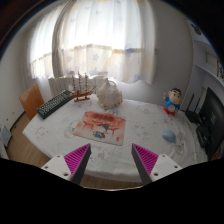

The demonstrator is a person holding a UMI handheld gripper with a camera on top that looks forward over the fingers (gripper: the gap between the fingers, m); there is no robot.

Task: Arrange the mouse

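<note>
My gripper (112,160) is open and empty, its two magenta pads (78,158) spread wide above the near edge of the table (60,135), which is covered by a white patterned cloth. A pinkish mouse pad (100,128) with a printed picture lies on the cloth just ahead of the fingers. A dark keyboard (55,103) lies at an angle at the far left of the table. I cannot make out a mouse anywhere in this view.
A model ship (82,88) and a white lumpy object (108,95) stand at the back of the table. A blue and white cartoon figurine (172,102) stands at the back right. Dark equipment (205,120) sits at the right end. Curtained windows (100,35) lie behind.
</note>
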